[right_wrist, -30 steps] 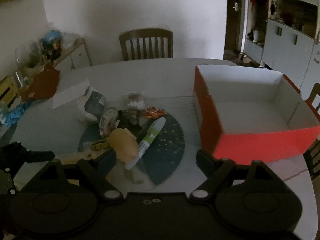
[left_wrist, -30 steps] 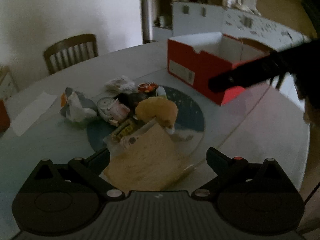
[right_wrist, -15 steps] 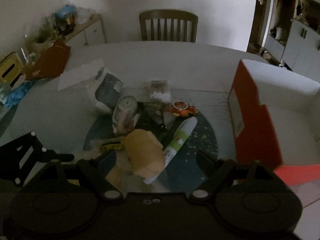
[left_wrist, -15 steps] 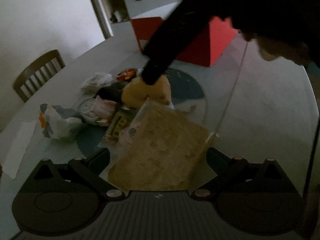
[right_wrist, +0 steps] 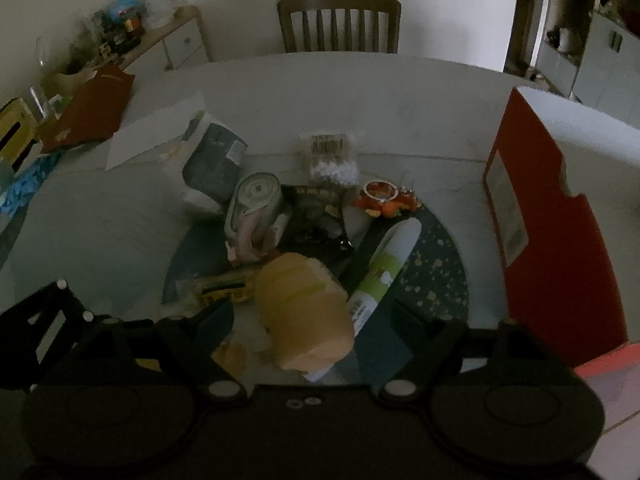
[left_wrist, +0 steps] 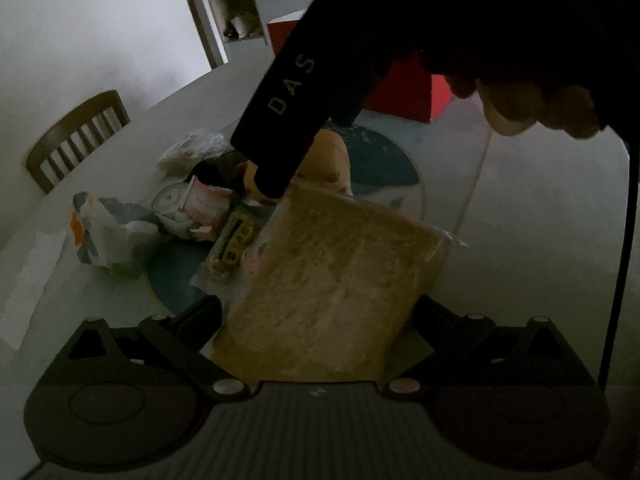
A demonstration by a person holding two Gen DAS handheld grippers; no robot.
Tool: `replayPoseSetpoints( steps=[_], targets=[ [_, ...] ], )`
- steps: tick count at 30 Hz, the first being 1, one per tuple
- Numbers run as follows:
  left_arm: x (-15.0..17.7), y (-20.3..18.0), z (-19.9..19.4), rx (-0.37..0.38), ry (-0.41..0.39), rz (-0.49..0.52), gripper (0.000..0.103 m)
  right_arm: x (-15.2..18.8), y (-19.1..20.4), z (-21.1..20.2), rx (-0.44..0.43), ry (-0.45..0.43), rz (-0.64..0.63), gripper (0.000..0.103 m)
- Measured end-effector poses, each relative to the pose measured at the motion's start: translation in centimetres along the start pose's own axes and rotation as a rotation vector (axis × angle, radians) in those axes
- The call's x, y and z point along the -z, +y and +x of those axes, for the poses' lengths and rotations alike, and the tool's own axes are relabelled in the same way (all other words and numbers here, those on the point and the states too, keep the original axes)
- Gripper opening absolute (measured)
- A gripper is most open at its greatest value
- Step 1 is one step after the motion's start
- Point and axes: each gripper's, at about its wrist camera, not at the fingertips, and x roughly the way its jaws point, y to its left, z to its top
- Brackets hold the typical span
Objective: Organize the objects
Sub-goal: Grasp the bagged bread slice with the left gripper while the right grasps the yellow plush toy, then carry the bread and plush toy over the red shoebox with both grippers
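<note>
**Two grippers over the pile**

While the room is dim, the clutter on the bench (right_wrist: 320, 92) can still be made out. It lies on and around a dark round mat (right_wrist: 436, 272) in the middle of the bench.

The left gripper (left_wrist: 320, 316) has a flat tan packet (left_wrist: 332, 284) between its fingers. The packet fills the gap from side to side and juts out tilted over the mat; I cannot tell whether the pads press it.

The right gripper (right_wrist: 312, 320) is spread wide over a tan bun (right_wrist: 304, 312). Its jaws have just been closing a little, with the bun between them, and neither finger touches the bun. In the left view, one black finger (left_wrist: 288, 120) of it reaches down to the bun (left_wrist: 332, 156), with the person's hand (left_wrist: 540, 108) behind it.

Just right of the bun lies a white and green tube (right_wrist: 380, 272), pointing far and right. Left of it are a small yellow pack (right_wrist: 224, 288) and a tipped cup (right_wrist: 256, 204). Farther off are a black pouch (right_wrist: 316, 216), an orange trinket (right_wrist: 384, 198), a clear bag (right_wrist: 330, 156) and a crumpled white bag (right_wrist: 212, 160).

A red box (right_wrist: 556, 248) stands open at the right, near the mat. A chair (right_wrist: 339, 20) stands at the far side.
</note>
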Motion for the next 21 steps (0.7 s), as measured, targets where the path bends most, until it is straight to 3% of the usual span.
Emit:
replayPoseSetpoints(
  steps=[3,8,21],
  targets=[
    [-0.1,0.1,-0.1,-0.001,-0.005,-0.029,0.096,-0.1,-0.4,0.2,-0.030,0.013,0.048,0.074],
    [0.1,0.1,-0.5,0.005,-0.011,-0.053,0.090,-0.2,-0.2,-0.1,-0.060,0.018,0.078,0.052],
    [-0.3,-0.2,-3.1,-0.003,-0.048,-0.075,0.085,-0.1,0.0,-3.0,-0.071,-0.053,0.137,0.044]
  ],
)
